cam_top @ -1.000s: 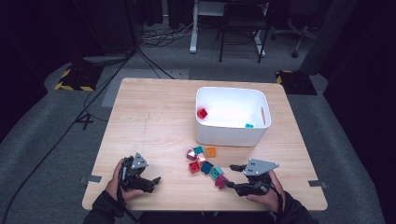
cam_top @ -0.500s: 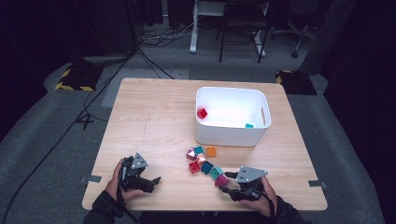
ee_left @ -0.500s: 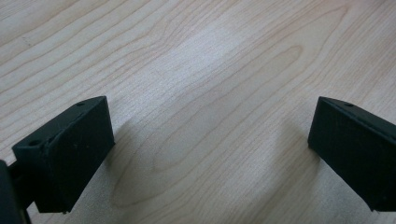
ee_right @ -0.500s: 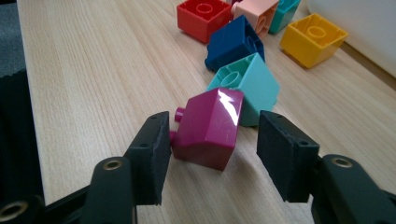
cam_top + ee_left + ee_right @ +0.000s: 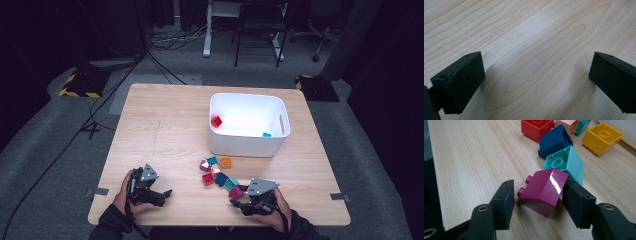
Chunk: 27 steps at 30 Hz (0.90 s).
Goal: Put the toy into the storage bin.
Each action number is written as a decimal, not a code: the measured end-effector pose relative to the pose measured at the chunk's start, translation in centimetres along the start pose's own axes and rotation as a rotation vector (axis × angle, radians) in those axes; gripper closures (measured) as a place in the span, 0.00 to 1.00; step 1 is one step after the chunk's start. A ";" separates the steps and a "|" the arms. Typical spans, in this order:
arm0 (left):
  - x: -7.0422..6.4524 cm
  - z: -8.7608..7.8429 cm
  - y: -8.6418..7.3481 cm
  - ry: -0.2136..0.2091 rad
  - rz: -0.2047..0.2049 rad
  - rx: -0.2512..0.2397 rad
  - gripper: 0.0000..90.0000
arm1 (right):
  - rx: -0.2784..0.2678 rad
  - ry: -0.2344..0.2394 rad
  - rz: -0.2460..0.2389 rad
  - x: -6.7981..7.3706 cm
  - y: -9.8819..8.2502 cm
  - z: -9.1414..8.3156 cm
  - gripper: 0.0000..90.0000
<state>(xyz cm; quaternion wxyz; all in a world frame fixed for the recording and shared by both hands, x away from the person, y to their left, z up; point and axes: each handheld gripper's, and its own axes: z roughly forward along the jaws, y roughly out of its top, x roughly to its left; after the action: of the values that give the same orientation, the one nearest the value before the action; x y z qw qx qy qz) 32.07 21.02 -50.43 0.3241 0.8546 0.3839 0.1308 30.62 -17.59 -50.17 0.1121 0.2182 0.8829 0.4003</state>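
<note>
1. Magenta brick [image 5: 544, 191] lies on the worktop [image 5: 165, 125] between the jaws of the right gripper [image 5: 537, 203], close to the near edge. It is tipped on its side: its studs point level, toward the jaw on the left of the right gripper view, and its smooth sloping face turns up. It is about as wide as long, so no long axis can be told.
2. Right gripper's jaws have just been opening a little with the brick between them. The jaw on the right of that view sits against or just beside the brick's far flank; the other stands just off the studs with a gap showing, so the pads do not clamp it.
3. In the high view the right gripper [image 5: 239, 197] rests at the near right of the worktop, held by the person's right hand [image 5: 270, 212].
4. Left gripper [image 5: 162, 195] sits at the near left, well apart from the bricks; its jaws stand wide open over bare wood, holding nothing.
5. Just behind the magenta brick lies a turquoise brick [image 5: 566, 163], tipped so its hollow underside faces the camera and touching the magenta one.
6. Farther on come a dark blue brick [image 5: 555, 141], a red brick [image 5: 536, 127], a pink brick [image 5: 566, 123] and a yellow brick [image 5: 602, 137].
7. Farthest stands a white tub [image 5: 247, 145], with a red piece [image 5: 216, 121] and a small turquoise piece [image 5: 266, 134] inside.
</note>
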 end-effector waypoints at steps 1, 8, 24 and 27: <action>0.0 0.0 0.0 -0.004 -0.001 0.000 0.01 | -0.001 -0.002 -0.001 -0.1 0.0 0.0 0.50; 0.0 0.0 0.0 -0.003 -0.001 0.000 0.01 | -0.009 0.014 0.000 -0.1 0.0 0.0 0.61; 0.0 0.0 0.0 -0.002 -0.003 -0.002 0.01 | -0.016 0.017 -0.019 -1.0 -0.4 -1.7 0.62; 0.0 0.0 0.0 -0.001 -0.002 -0.002 0.01 | -0.034 0.005 -0.030 -1.9 -0.2 -3.0 0.62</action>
<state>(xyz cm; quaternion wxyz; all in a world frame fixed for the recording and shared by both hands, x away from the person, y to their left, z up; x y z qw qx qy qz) 32.07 20.99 -50.44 0.3254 0.8540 0.3844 0.1305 31.12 -20.57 -48.36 0.1195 0.2019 0.8794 0.4143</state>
